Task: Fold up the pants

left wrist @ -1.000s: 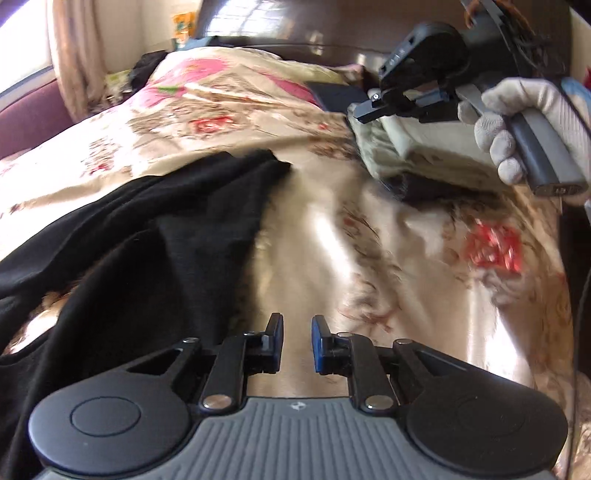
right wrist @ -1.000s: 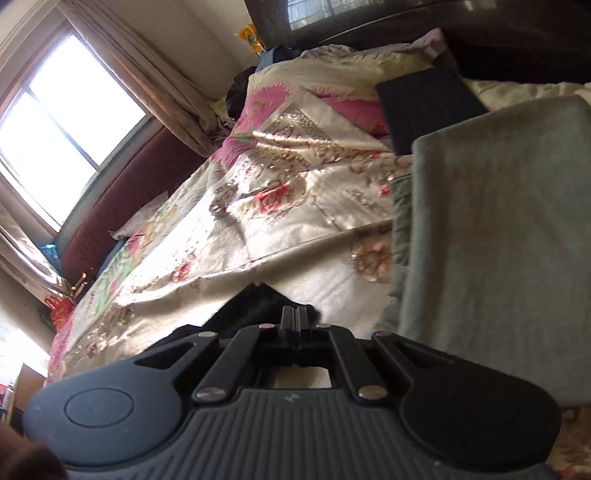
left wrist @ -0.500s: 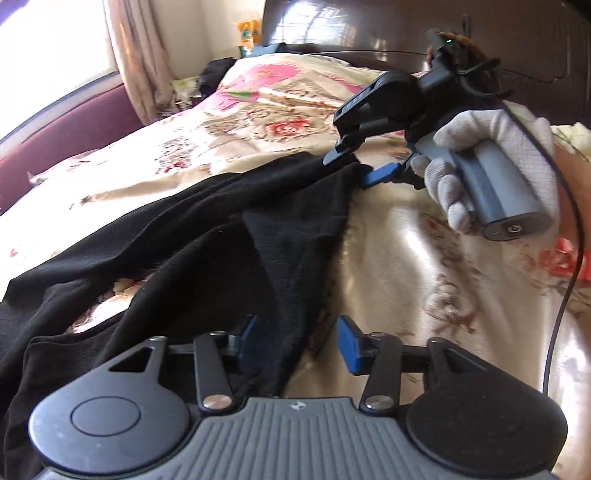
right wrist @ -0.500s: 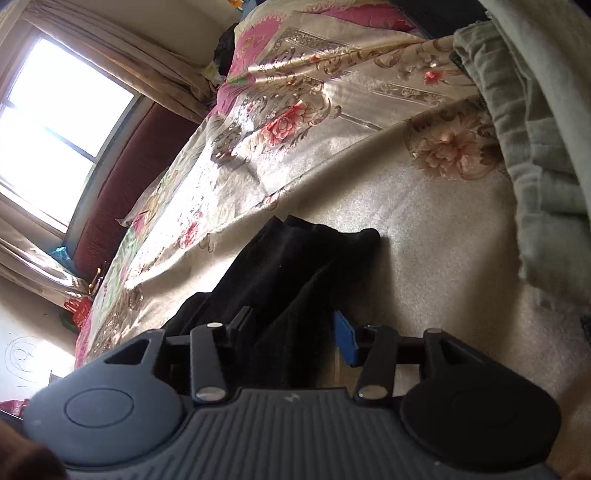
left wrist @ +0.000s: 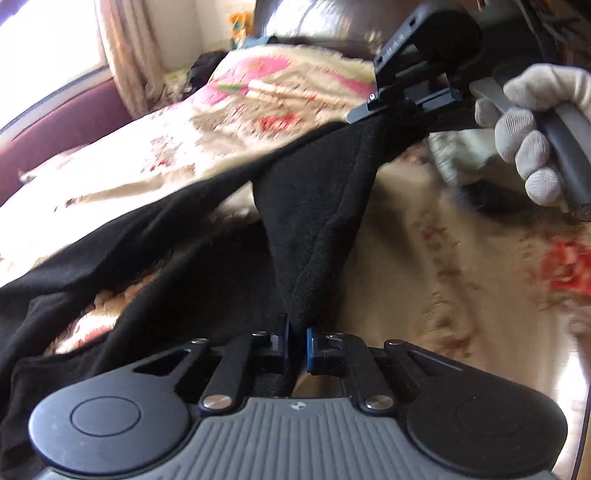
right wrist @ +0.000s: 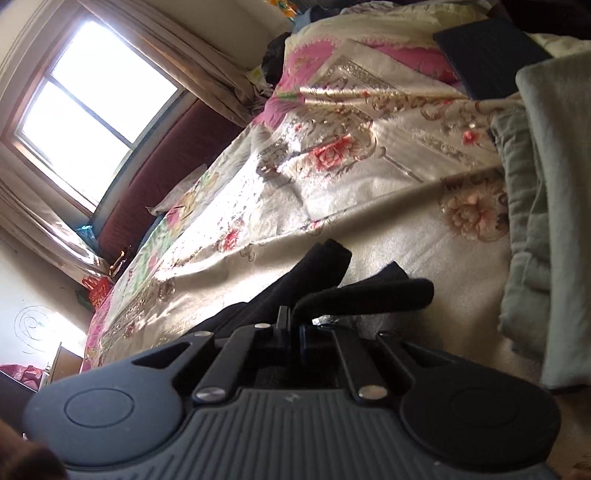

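Black pants lie spread over the floral bedspread, with one end lifted off it. My left gripper is closing tight on a pinched fold of the pants, and its blue pads press the cloth. Farther away a gloved hand holds my right gripper, which grips the raised edge of the same pants, so the fabric stretches between the two. In the right wrist view, my right gripper is shut on a black fold of the pants, which curls out to the right.
A folded grey-green blanket lies at the right of the bed, with a dark flat item behind it. A maroon padded bench and a curtained window run along the bed's far side. A dark headboard closes the far end.
Both grippers opened over the pants' edge, then shut on the fabric. The right gripper came down from over the grey-green blanket to the pants and has lifted the edge.
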The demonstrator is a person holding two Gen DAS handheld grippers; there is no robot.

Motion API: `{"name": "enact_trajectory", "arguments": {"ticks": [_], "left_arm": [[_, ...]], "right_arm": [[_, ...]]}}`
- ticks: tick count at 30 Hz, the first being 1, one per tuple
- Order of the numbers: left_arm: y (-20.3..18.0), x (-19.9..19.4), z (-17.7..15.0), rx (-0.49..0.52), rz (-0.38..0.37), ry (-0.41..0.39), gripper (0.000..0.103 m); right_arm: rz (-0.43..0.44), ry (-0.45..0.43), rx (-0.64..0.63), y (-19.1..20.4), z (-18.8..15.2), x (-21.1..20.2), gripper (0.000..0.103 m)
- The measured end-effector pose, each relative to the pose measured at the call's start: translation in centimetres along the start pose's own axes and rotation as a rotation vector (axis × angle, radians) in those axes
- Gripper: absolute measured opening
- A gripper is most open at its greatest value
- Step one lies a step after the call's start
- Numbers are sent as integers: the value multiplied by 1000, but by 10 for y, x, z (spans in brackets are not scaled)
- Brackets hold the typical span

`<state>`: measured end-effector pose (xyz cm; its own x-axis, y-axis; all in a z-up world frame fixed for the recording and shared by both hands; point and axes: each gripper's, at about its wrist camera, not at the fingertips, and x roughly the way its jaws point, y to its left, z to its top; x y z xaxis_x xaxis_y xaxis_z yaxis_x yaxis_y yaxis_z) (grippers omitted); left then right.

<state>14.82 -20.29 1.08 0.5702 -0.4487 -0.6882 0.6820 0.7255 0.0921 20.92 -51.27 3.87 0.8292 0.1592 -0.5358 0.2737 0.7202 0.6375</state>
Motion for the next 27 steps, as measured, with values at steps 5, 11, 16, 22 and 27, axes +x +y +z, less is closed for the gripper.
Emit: {"name": "enact_trajectory", "arguments": {"ticks": [5,11,16,22,27], "left_arm": [[-26,-22,-11,86,-113,-1,24],[-56,-27,-44,226,-114,59,34],[-24,-69,-56,132,-61,14,46],[65,-106,-88,-85,208,33,47],[156,-140,-138,-253,473,91,47]], "right_arm": [[-122,6,-14,-31,-27,-54,7],[-264,103,26,-71,-65,-70,11],[-286,44,-131,-36,-74,-90,12],[-82,174,-277,39,-111,-46,15],[101,373,-408,123,-177,16,16]]}}
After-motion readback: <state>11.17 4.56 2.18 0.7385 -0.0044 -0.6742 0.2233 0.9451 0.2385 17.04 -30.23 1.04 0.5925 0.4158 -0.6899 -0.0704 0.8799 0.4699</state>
